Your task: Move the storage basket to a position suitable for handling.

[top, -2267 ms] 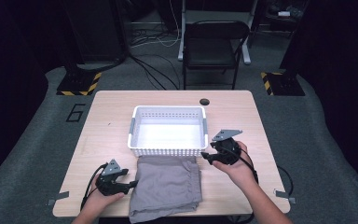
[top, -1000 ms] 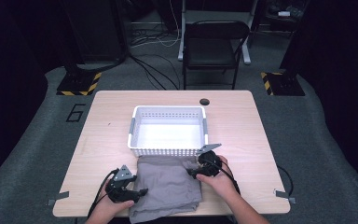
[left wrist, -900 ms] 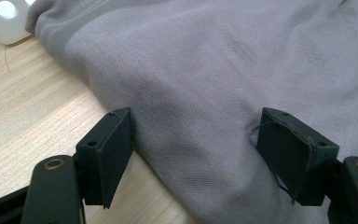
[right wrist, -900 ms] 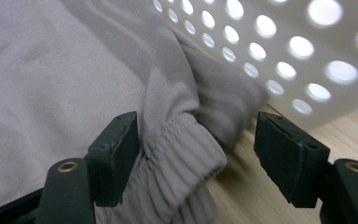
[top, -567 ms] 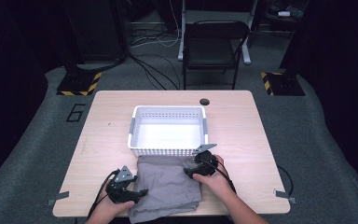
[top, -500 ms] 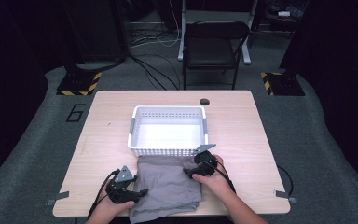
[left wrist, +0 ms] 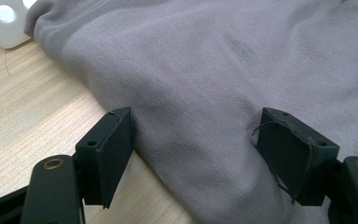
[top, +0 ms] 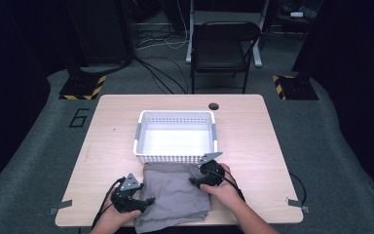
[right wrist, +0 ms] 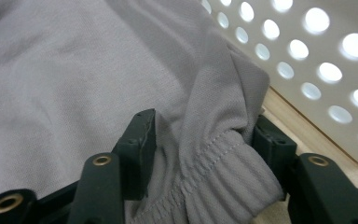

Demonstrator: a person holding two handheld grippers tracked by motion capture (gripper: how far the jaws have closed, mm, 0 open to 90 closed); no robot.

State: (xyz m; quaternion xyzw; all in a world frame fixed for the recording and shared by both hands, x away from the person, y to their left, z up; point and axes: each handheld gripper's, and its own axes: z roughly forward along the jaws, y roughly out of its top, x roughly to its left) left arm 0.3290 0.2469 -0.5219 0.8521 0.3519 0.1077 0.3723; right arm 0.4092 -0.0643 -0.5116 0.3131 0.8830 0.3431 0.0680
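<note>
A grey cloth [top: 175, 195] lies folded on the wooden table's near edge, just in front of a white perforated basket [top: 175, 158]. My left gripper [top: 148, 201] is at the cloth's left edge. In the left gripper view its jaws [left wrist: 196, 154] stand open astride the flat cloth [left wrist: 205, 70]. My right gripper [top: 192, 181] is at the cloth's far right corner, by the basket wall [right wrist: 317, 56]. Its jaws [right wrist: 205, 140] have just been closing, and the bunched ribbed hem [right wrist: 214, 186] fills the gap between them.
The basket's inside [top: 175, 139] is bare white. A round cable hole [top: 213, 106] sits in the table's far edge. A black chair [top: 221, 48] stands beyond the table. Bare wood [top: 253, 141] lies right of the basket, and more [top: 109, 146] to its left.
Both hands have come in from the cloth's sides onto the cloth. Over the last second the right gripper edged left onto the far right corner; the left stayed put.
</note>
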